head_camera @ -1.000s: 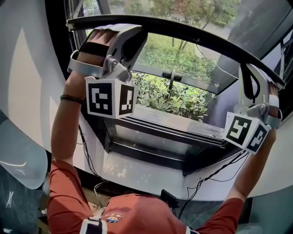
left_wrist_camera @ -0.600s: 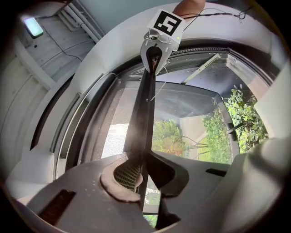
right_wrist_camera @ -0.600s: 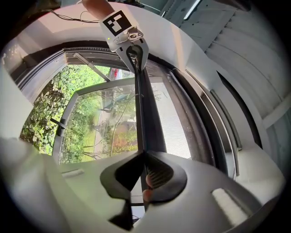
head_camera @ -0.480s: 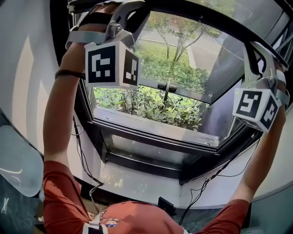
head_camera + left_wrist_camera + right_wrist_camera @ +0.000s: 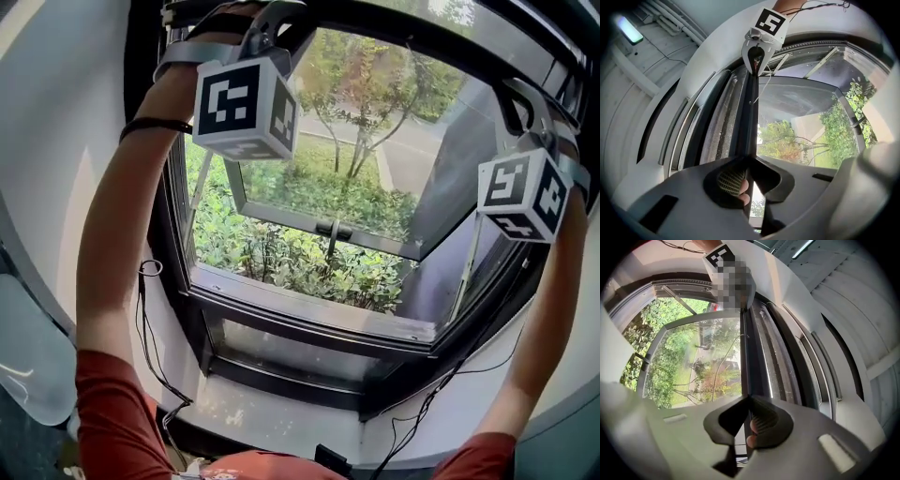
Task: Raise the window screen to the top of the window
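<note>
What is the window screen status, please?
Left hand-held gripper just tightened on screen bar; right hand-held gripper clamped too. Bar near window top. Nothing blocking.

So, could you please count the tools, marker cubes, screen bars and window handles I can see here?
Tools: 2, the left tool and the right tool, both gripping the screen bar; the left tool's jaws have just been closing tighter.
Marker cubes: 2
Screen bar: 1
Window handle: 1
Total: 6
</note>
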